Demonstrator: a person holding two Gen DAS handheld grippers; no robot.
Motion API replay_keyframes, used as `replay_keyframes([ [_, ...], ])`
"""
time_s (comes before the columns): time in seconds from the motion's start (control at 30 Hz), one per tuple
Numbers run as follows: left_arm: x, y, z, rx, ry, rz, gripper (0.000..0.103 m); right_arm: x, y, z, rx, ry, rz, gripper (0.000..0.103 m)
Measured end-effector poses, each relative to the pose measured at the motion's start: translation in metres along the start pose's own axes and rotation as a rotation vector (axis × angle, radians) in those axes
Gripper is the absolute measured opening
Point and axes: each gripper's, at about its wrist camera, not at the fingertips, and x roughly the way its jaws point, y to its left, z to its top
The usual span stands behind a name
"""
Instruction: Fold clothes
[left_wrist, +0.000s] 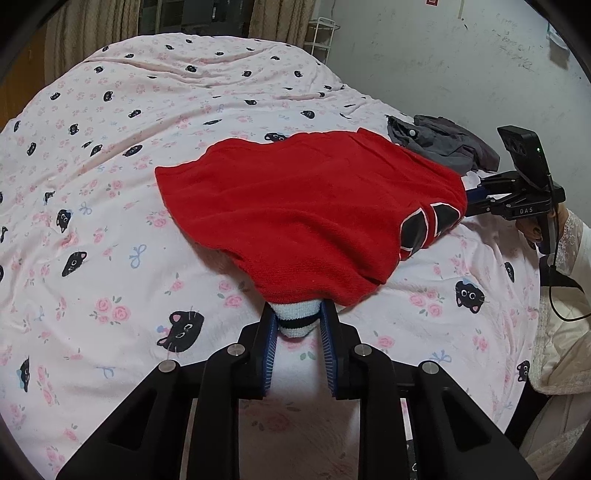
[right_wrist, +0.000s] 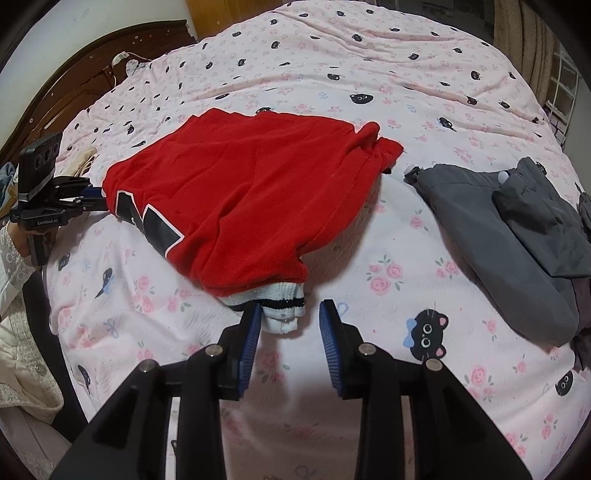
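Left gripper has its blue pads clamped on a white cuff with black stripes, and the red sweater spreads away ahead of its fingertips across the pink cat-print bedsheet. Right gripper stands with its jaws apart: the other striped cuff lies between them, touching only the left pad, with the red sweater's bulk ahead and to the left of the tips. Grey clothes lie crumpled on the sheet off to the right gripper's right, apart from the sweater.
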Motion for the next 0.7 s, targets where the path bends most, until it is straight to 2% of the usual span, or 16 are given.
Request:
replay_keyframes([
  [0.2, 0.001, 0.000, 0.001, 0.001, -0.001, -0.003, 0.022, 0.001, 0.004, 0.004, -0.015, -0.019, 0.033, 0.033],
  [0.23, 0.002, 0.000, 0.001, 0.003, -0.001, -0.004, 0.021, 0.003, 0.006, 0.005, -0.018, -0.017, 0.037, 0.031],
  [0.3, 0.002, 0.000, 0.001, 0.003, 0.004, -0.011, 0.017, 0.008, 0.008, 0.005, -0.018, 0.008, 0.046, 0.018],
  [0.37, 0.001, 0.001, 0.001, -0.006, 0.007, -0.016, 0.014, 0.010, 0.009, 0.004, -0.007, 0.015, 0.056, 0.015],
  [0.7, -0.024, 0.009, -0.006, -0.089, -0.029, -0.019, 0.010, -0.023, -0.022, -0.013, 0.159, -0.079, 0.165, 0.011],
])
